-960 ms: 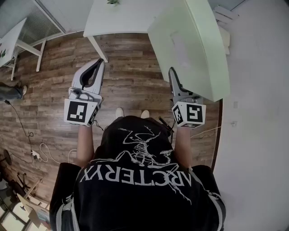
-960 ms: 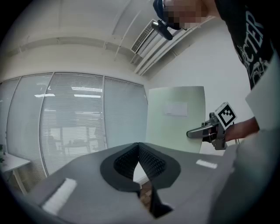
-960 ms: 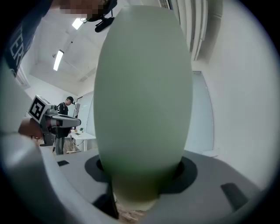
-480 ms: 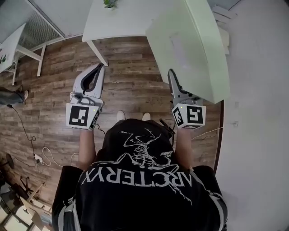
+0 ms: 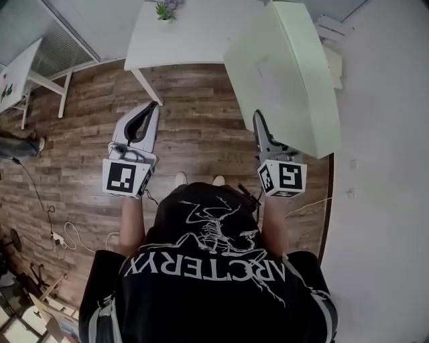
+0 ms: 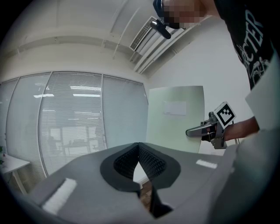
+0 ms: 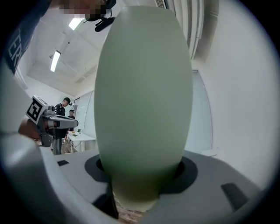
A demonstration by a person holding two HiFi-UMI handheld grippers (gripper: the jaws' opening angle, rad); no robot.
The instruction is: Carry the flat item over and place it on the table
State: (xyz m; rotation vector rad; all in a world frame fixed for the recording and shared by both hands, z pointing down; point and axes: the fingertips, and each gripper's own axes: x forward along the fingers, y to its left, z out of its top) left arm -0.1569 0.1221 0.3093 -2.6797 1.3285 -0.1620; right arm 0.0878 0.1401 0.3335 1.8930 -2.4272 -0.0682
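Note:
A large pale green flat board (image 5: 288, 74) hangs upright in the air at the head view's right, its lower edge clamped by my right gripper (image 5: 260, 119). In the right gripper view the board (image 7: 144, 96) fills the middle and rises from between the jaws. The left gripper view shows the board (image 6: 175, 118) side-on with a white label on it. My left gripper (image 5: 149, 108) is held out over the wooden floor, shut with nothing in it. A white table (image 5: 191, 33) stands ahead, a small potted plant (image 5: 164, 8) on its far edge.
Another white table (image 5: 20, 67) stands at the far left. A white wall (image 5: 382, 167) runs close along my right side. Cables (image 5: 57, 228) lie on the wood floor at the left. People stand by a table (image 7: 81, 139) in the distance in the right gripper view.
The white table and plant have come further into view at the top. Both grippers sit slightly lower in the head view, the board still held by the right one.

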